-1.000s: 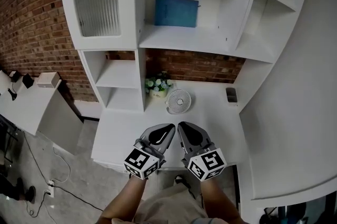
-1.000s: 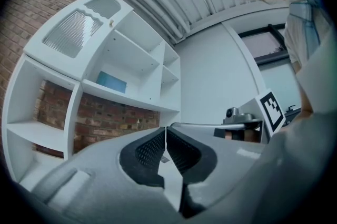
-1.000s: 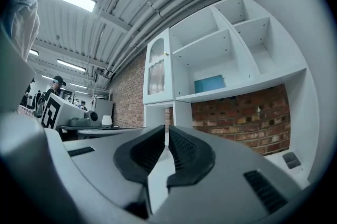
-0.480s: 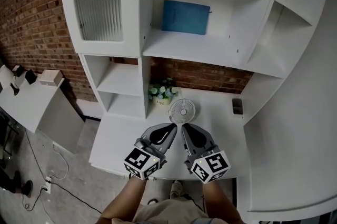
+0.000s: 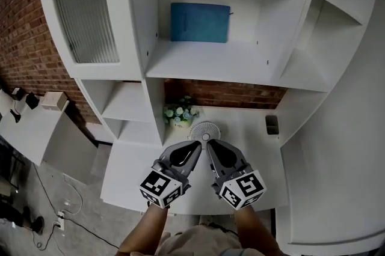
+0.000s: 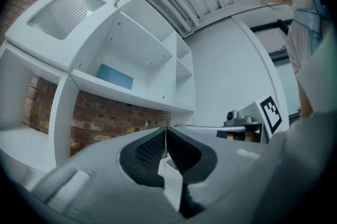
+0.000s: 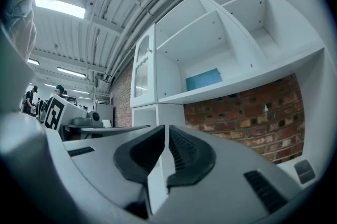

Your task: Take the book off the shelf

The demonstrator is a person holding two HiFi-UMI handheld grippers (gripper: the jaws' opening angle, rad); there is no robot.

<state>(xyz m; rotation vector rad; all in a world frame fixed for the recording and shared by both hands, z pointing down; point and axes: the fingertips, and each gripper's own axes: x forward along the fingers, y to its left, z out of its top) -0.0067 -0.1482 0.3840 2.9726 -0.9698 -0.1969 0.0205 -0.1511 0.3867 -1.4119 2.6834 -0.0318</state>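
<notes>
A blue book (image 5: 200,22) leans upright against the back wall of the white shelf unit's (image 5: 228,65) middle compartment; it also shows as the blue book (image 6: 115,77) in the left gripper view and the blue book (image 7: 203,80) in the right gripper view. My left gripper (image 5: 197,145) and right gripper (image 5: 208,143) are side by side over the desk's front, both shut with nothing between the jaws. They sit well below and in front of the book. The left gripper (image 6: 166,130) and right gripper (image 7: 167,127) point roughly level toward the shelf unit.
On the white desk (image 5: 246,140) stand a small white fan (image 5: 205,131), a pot of flowers (image 5: 178,113) and a small dark device (image 5: 272,124). A ribbed glass cabinet door (image 5: 87,20) is at the left. A brick wall (image 5: 228,94) backs the desk.
Both grippers have moved together toward the shelf unit, tips now near the fan. The shelf and book appear larger and closer. Jaws stayed shut.
</notes>
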